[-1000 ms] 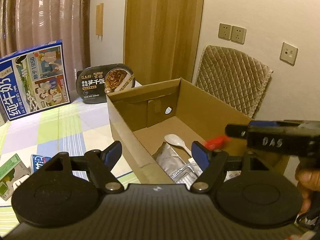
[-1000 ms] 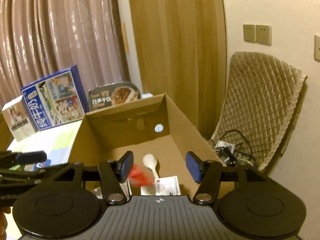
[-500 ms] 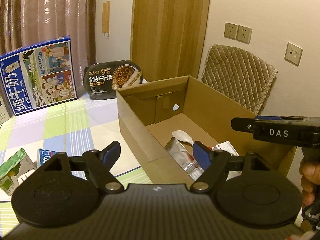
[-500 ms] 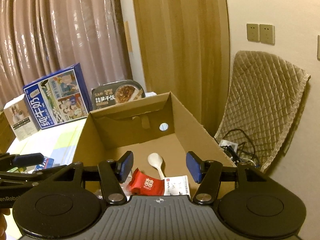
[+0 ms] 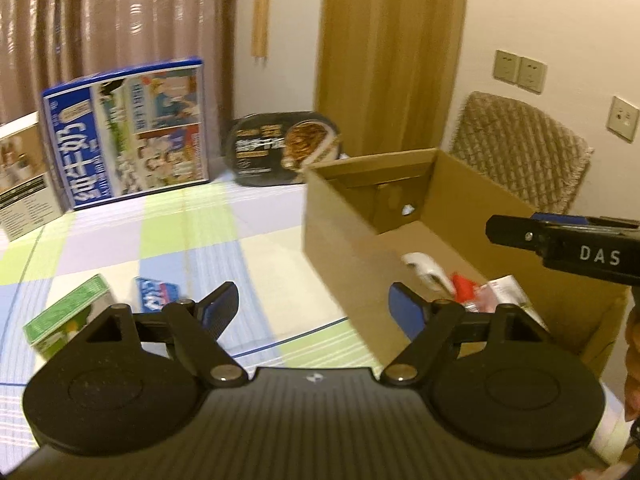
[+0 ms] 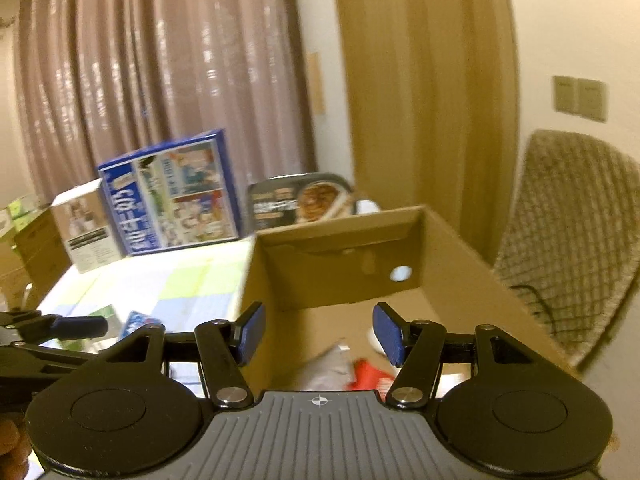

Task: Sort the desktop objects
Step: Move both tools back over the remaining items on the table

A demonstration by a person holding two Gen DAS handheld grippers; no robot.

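The open cardboard box (image 5: 340,232) stands on the right of the checked tablecloth. Inside it lie a white spoon (image 5: 424,268), a red packet (image 5: 462,286), a white printed packet (image 5: 508,288) and a foil pouch (image 6: 328,364). On the cloth at the left lie a green box (image 5: 68,316) and a small blue packet (image 5: 156,296). My left gripper (image 5: 314,300) hovers over the cloth by the box's near left corner, its jaws opening with nothing between them. My right gripper (image 6: 320,320) stands open and empty above the box (image 6: 340,248), over the red packet (image 6: 368,376).
A blue milk carton (image 5: 128,132), a black ready-meal tray (image 5: 284,148) and a white box (image 5: 24,184) stand along the table's far edge by the curtain. A quilted chair back (image 5: 520,148) rises behind the box. A hand (image 5: 632,352) shows at the right edge.
The red packet, a blur in the air a second ago, now lies in the box. Both grippers have swung left, so the box sits further right. The left jaws stand wider.
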